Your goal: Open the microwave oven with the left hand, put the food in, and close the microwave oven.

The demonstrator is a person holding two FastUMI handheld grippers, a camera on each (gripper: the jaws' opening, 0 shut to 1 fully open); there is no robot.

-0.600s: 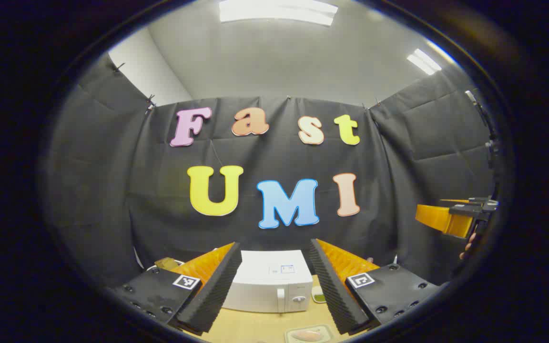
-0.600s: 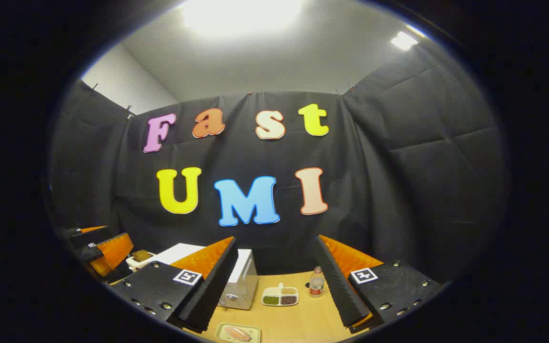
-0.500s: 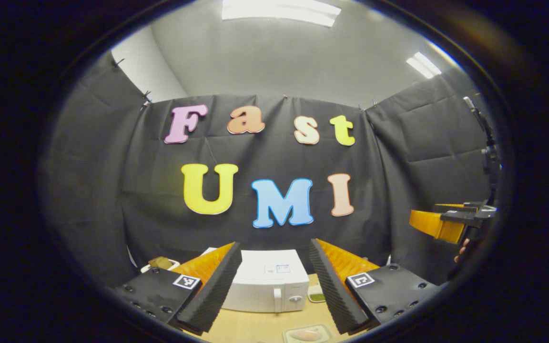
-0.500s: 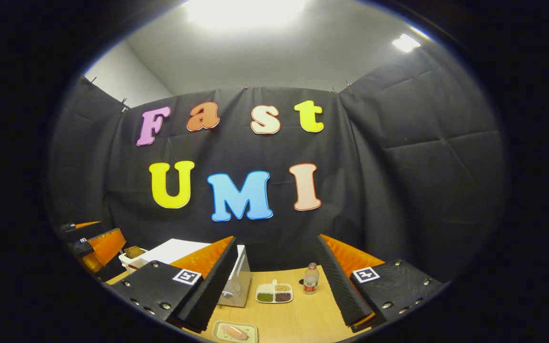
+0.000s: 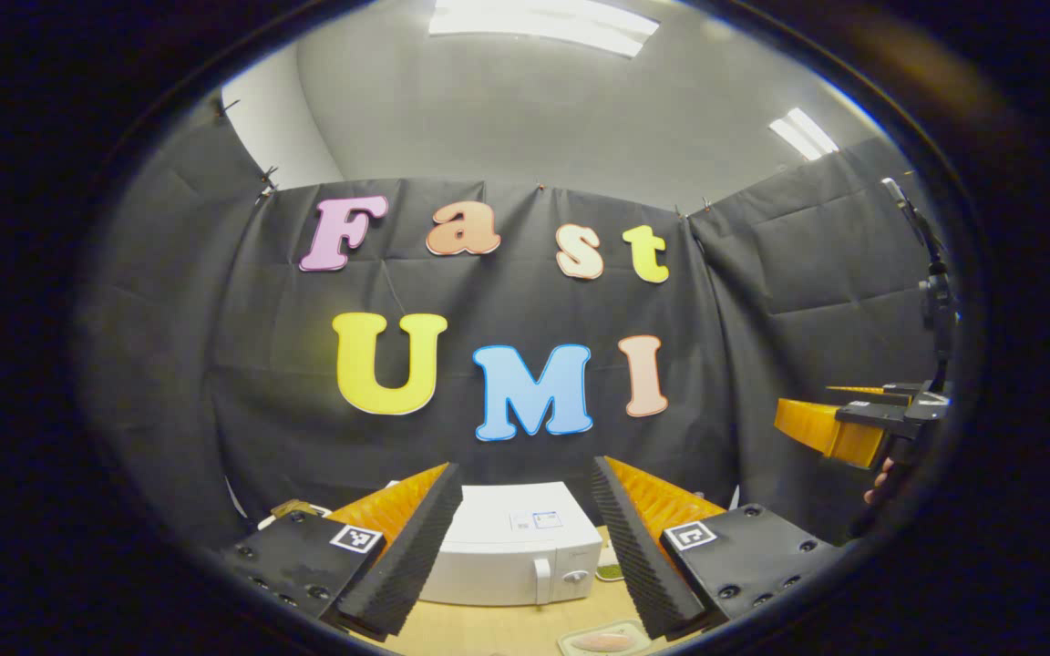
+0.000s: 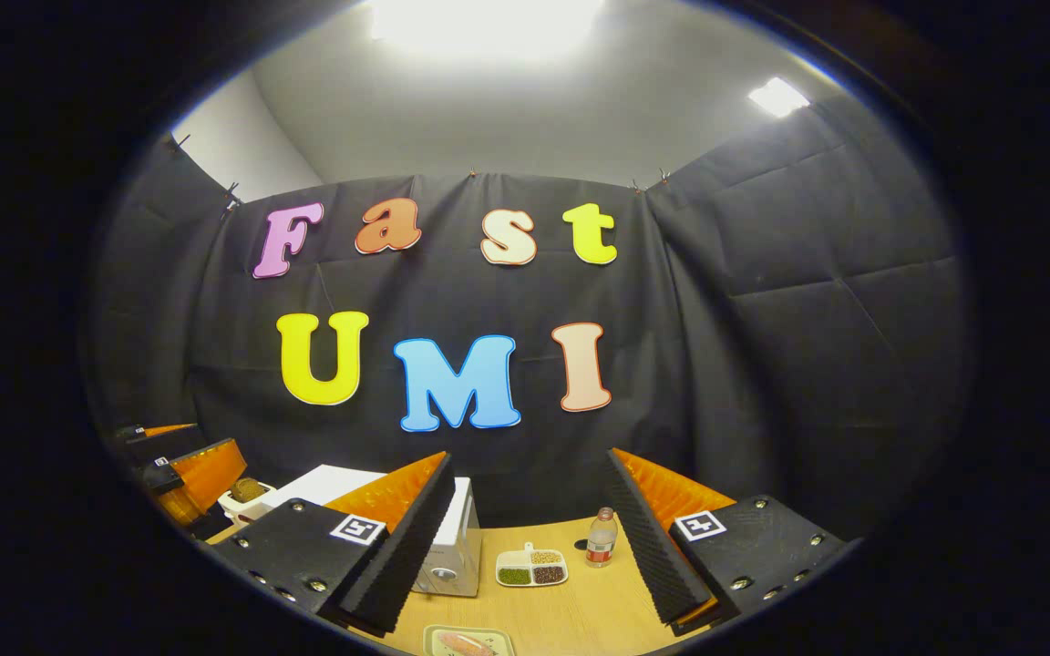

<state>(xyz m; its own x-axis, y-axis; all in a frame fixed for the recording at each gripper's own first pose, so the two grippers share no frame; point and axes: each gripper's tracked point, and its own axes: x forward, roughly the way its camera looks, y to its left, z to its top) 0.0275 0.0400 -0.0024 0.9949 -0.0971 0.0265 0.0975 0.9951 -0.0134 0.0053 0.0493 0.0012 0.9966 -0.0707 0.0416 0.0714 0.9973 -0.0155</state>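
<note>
Left gripper view: microwave (image 5: 511, 547) label unreadable.

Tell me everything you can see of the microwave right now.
The microwave is a small white box, plastic-looking, standing upright on the wooden table near the black cloth wall. Its door is shut; a vertical white handle and a round knob sit on the front's right side, and a small sticker on top. Nothing touches it; the left gripper is open, short of it.
</note>
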